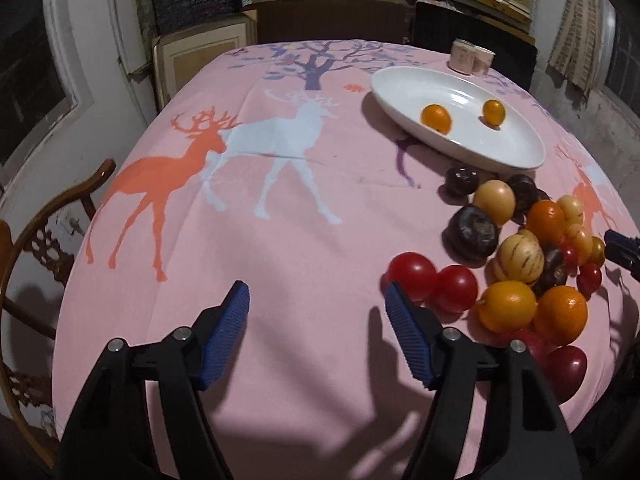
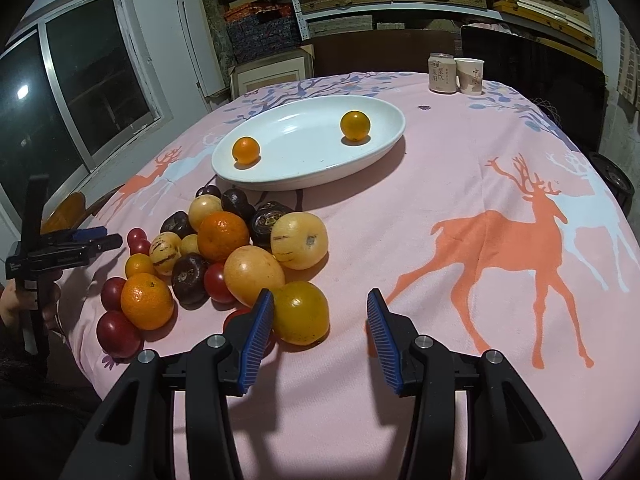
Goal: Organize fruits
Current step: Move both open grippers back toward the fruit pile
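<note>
Both grippers' blue ribbed fingers (image 1: 394,308) are spread, pinching nothing; next, grab a small round red tomato (image 1: 412,276) for the white oval plate (image 1: 516,152).

left wrist: low, close, faces table (image 1: 304,208) | right wrist: same | shared: plate (image 1: 404,92), fruit pile (image 1: 520,248)

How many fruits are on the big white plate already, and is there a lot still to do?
Just started. Two small orange fruits lie on the oval white plate. Nothing is in hand: the left gripper and right gripper are both open and empty. Nearly everything is left: the pile of red, orange, yellow and dark purple fruits sits on the pink deer tablecloth beside the plate.
</note>
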